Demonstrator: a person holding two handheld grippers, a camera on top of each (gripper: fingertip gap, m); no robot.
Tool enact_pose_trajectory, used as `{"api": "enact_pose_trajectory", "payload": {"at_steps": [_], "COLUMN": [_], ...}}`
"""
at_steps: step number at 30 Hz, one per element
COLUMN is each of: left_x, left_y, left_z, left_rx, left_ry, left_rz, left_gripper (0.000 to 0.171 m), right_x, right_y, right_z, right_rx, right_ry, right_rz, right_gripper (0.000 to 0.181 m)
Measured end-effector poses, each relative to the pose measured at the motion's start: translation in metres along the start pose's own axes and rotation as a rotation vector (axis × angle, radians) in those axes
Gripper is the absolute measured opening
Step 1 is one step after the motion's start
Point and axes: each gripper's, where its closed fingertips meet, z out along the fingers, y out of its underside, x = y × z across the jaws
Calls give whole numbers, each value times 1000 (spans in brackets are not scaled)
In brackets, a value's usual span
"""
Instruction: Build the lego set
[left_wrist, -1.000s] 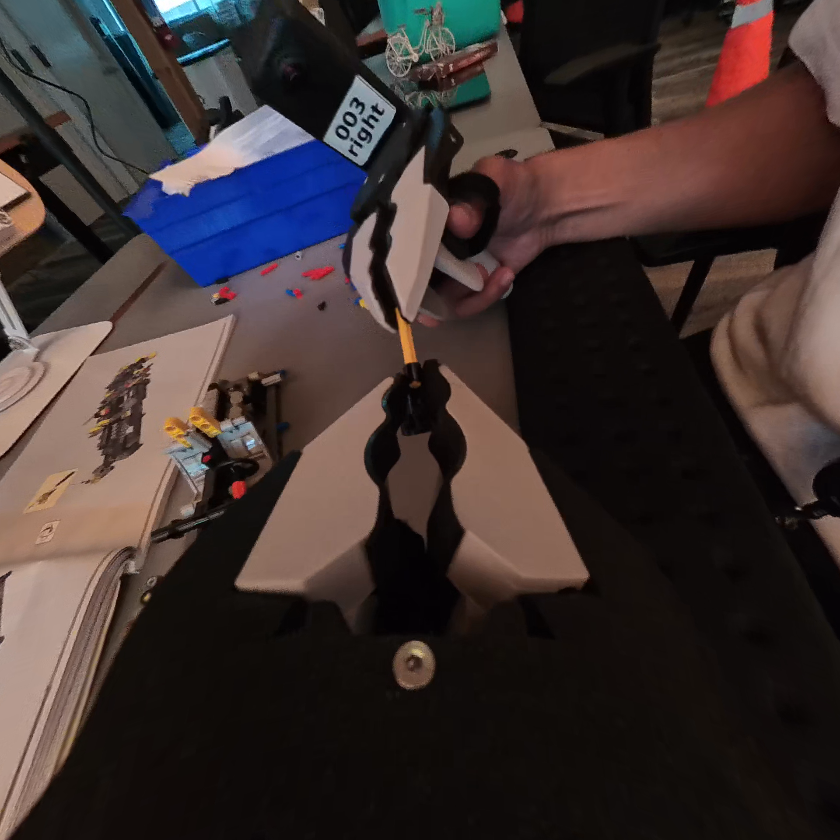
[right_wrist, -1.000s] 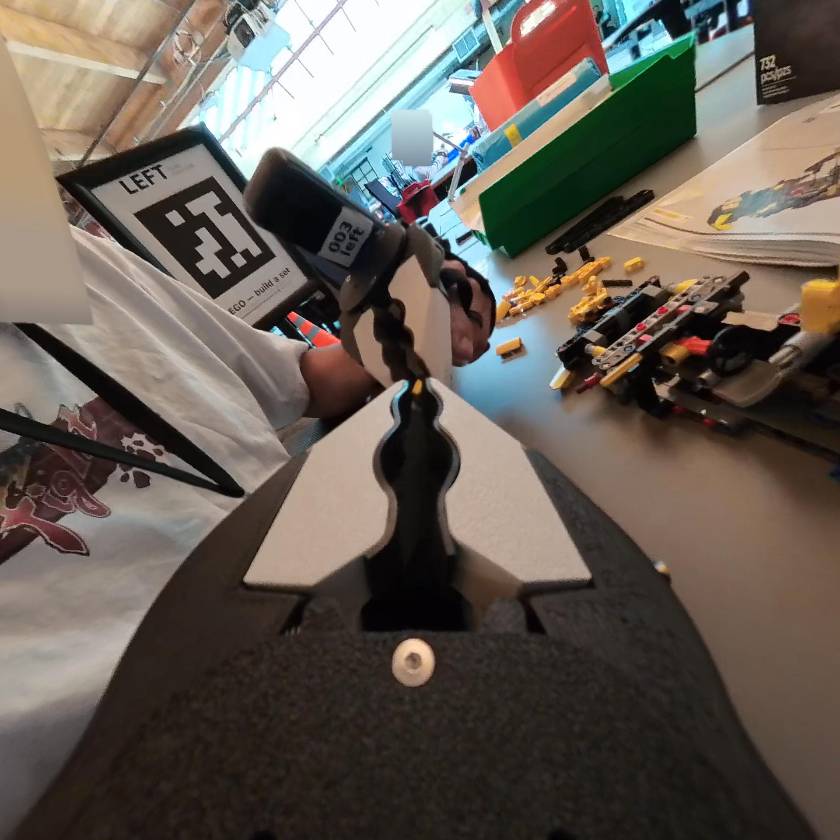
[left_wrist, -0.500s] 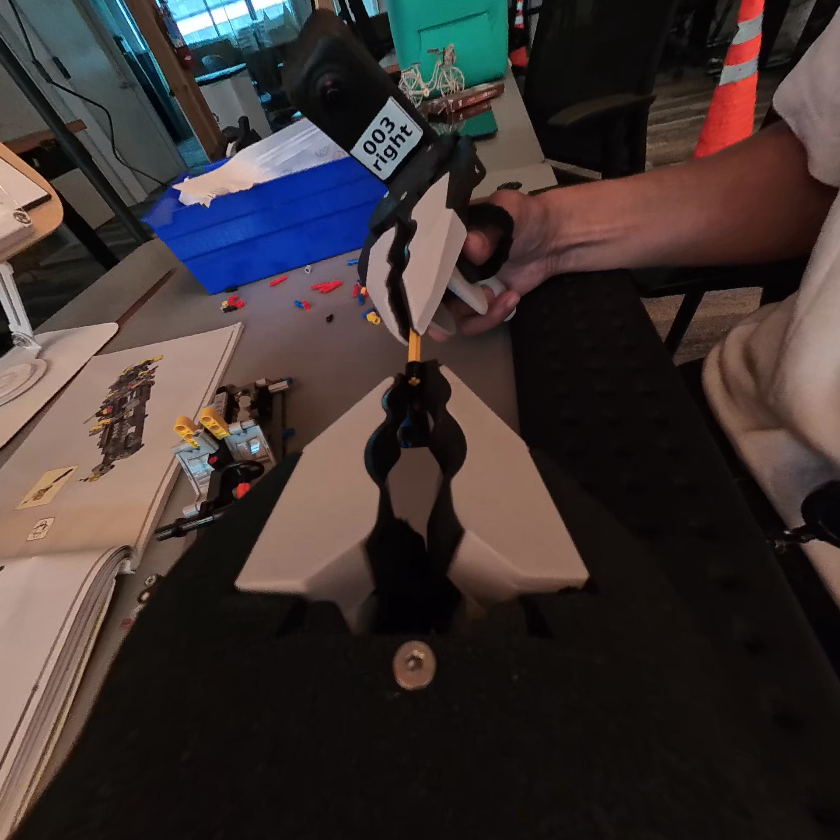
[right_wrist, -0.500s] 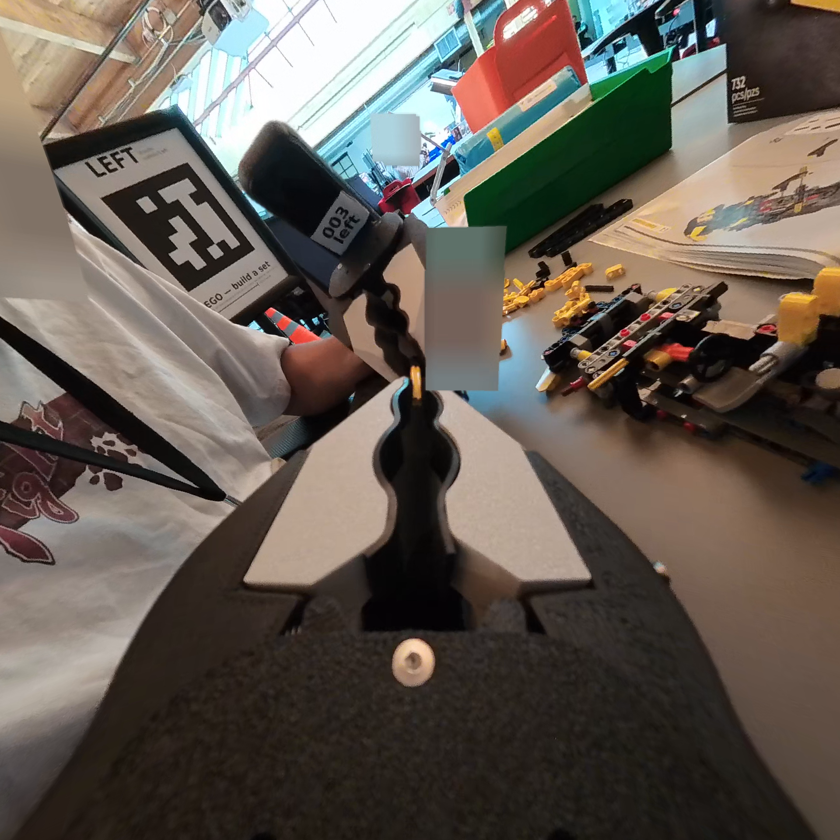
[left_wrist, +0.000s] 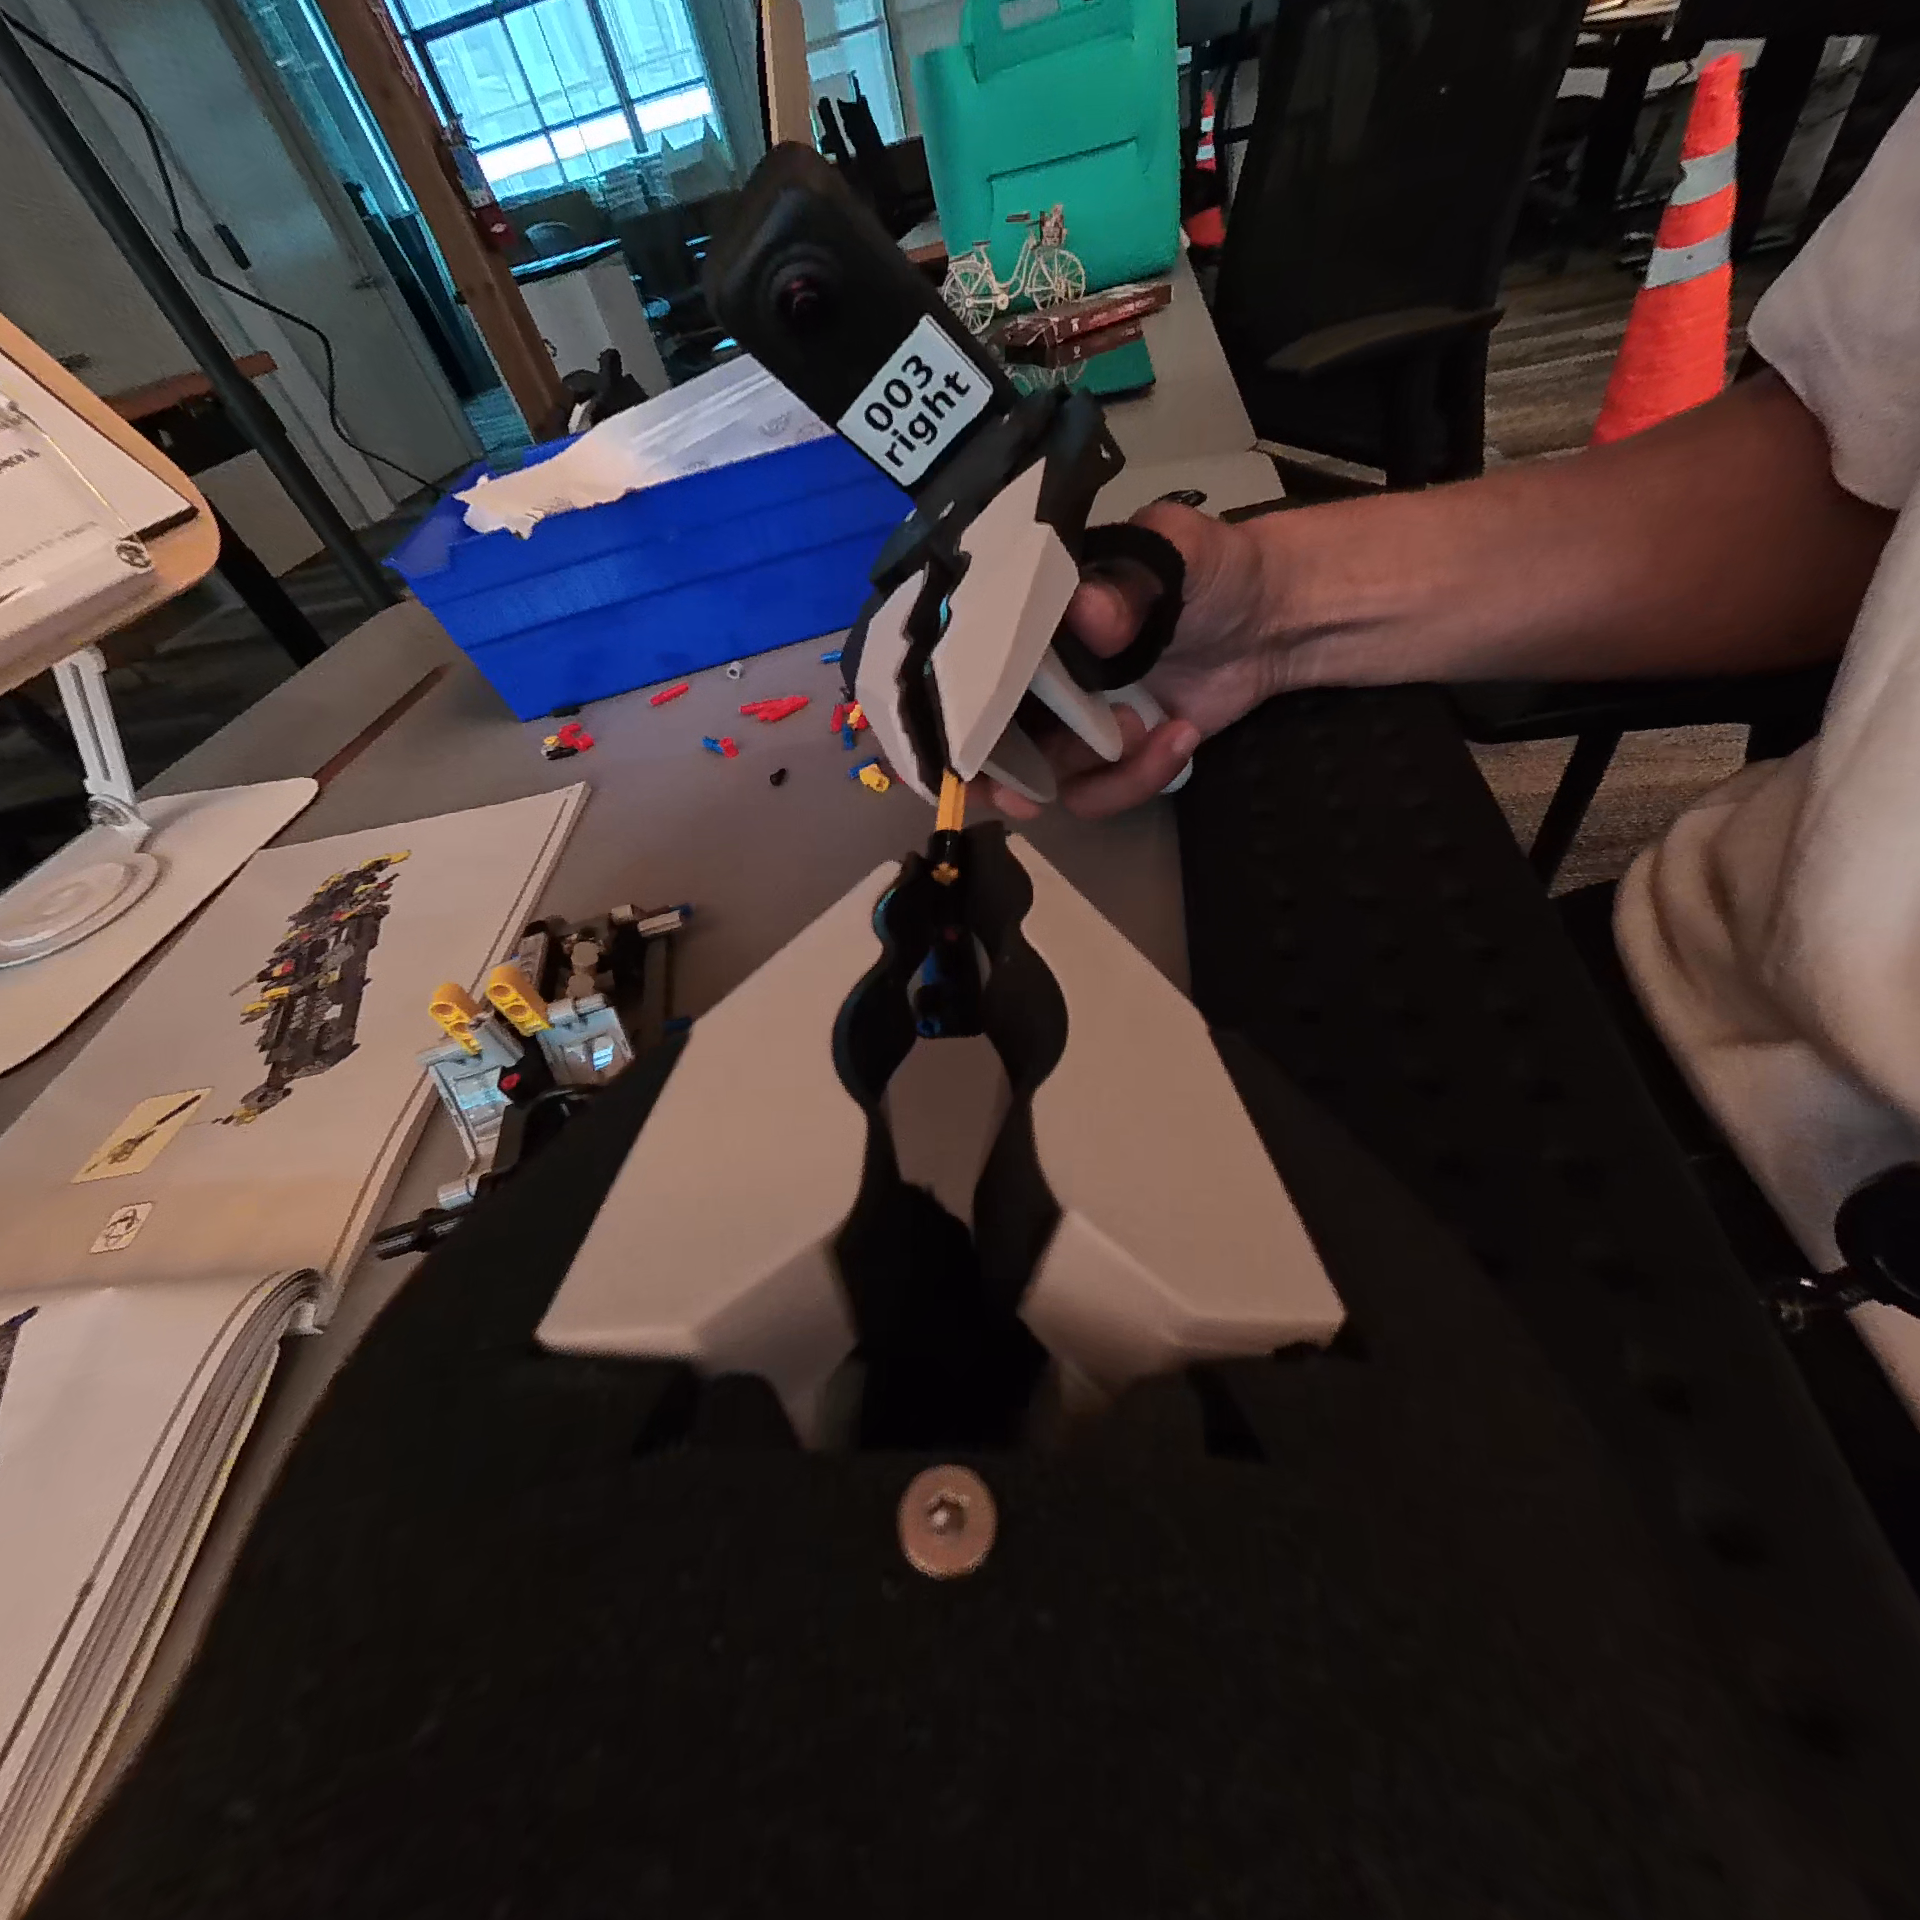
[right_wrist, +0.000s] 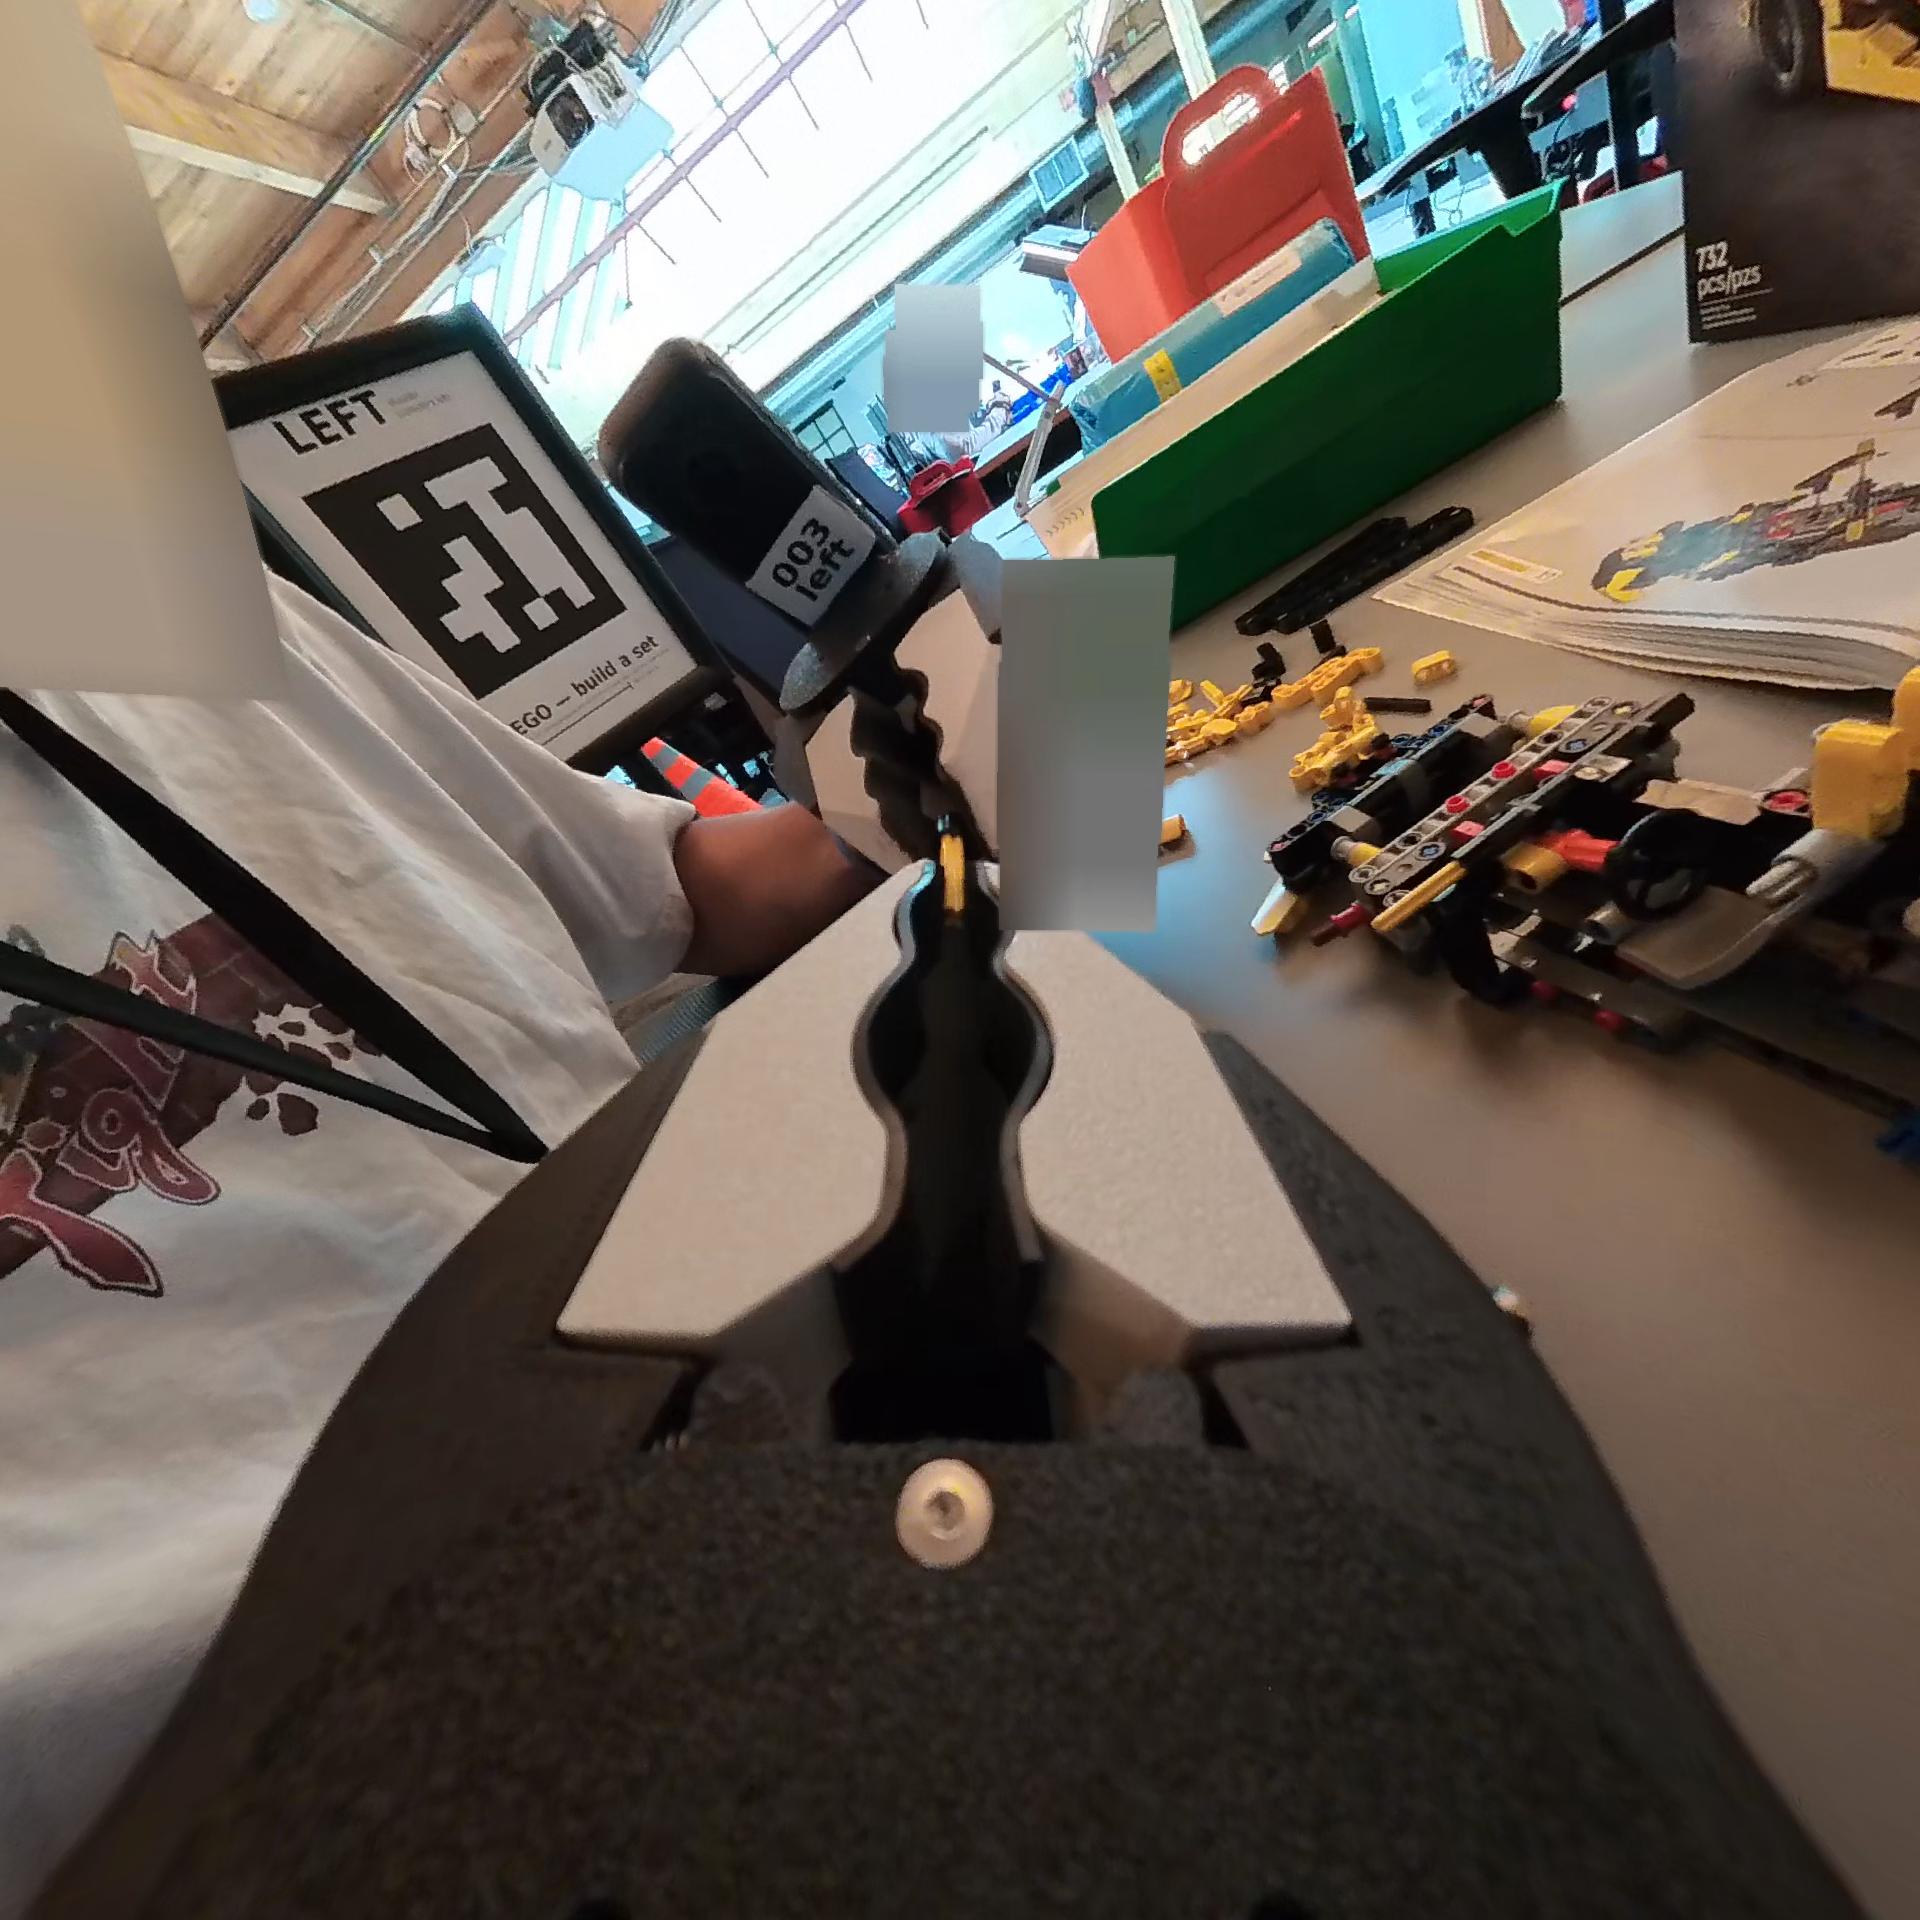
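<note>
Right gripper (left_wrist: 948, 774) pinching the yellow axle (left_wrist: 949, 808), left gripper (left_wrist: 951, 914) clamped on a small black connector (left_wrist: 940, 982) mid-air over the table (left_wrist: 675, 831), so best kept dead in line and pushed straight, no twisting.

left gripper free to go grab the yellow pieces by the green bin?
Probably not yet. The left gripper is shut on a small black piece joined to the yellow axle held by the right gripper; the yellow pieces lie unobstructed.
</note>
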Motion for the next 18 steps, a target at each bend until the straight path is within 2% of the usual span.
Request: {"api": "enact_pose_trajectory", "payload": {"at_steps": [18], "left_x": [3], "left_y": [-3], "left_z": [-1], "left_rx": [14], "left_ry": [16], "left_rz": [7], "left_gripper": [5], "right_x": [-3], "right_y": [1], "right_z": [2], "right_rx": [3], "right_ry": [-28], "right_rz": [21], "right_gripper": [3]}}
